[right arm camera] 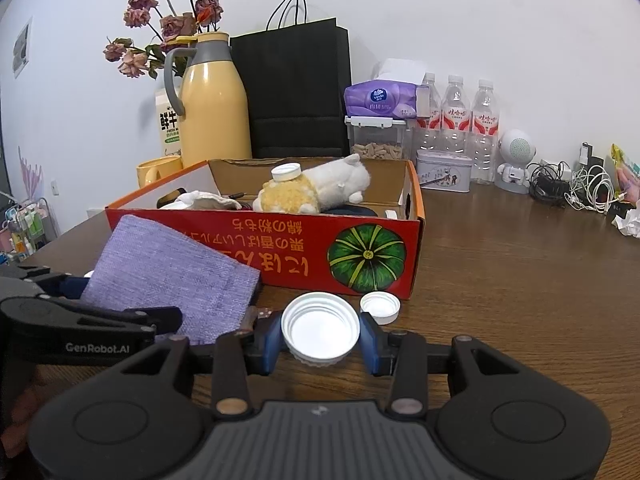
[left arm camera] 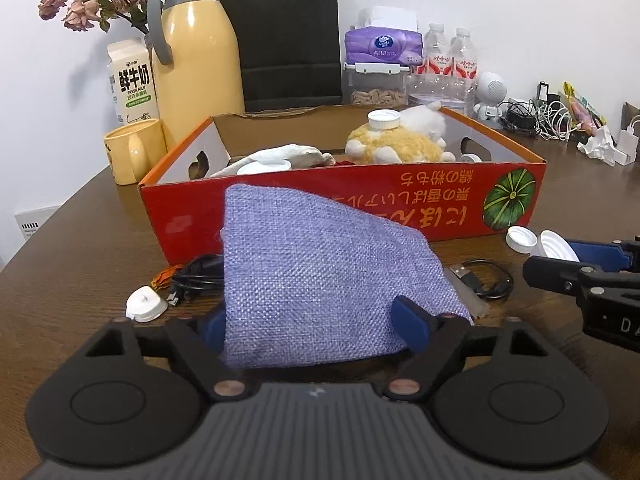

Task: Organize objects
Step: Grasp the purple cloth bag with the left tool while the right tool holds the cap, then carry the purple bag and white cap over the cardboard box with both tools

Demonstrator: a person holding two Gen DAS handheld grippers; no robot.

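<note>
My left gripper (left arm camera: 316, 326) is shut on a purple woven pouch (left arm camera: 316, 272) and holds it up in front of the red cardboard box (left arm camera: 400, 196). The pouch also shows in the right wrist view (right arm camera: 168, 276). My right gripper (right arm camera: 320, 338) is shut on a large white lid (right arm camera: 320, 326), just above the table before the box (right arm camera: 280, 256). A smaller white lid (right arm camera: 380, 307) lies beside it. In the box lie a plush toy (right arm camera: 312, 192), a white cloth (right arm camera: 204, 200) and a white-capped jar (right arm camera: 285, 172).
A black cable (left arm camera: 196, 276), a white charger puck (left arm camera: 145, 305) and a USB cable (left arm camera: 480, 280) lie on the wooden table (right arm camera: 520, 280). Behind the box stand a yellow jug (right arm camera: 214, 104), yellow mug (left arm camera: 134, 150), milk carton (left arm camera: 130, 82), black bag (right arm camera: 294, 88), tissues, bottles.
</note>
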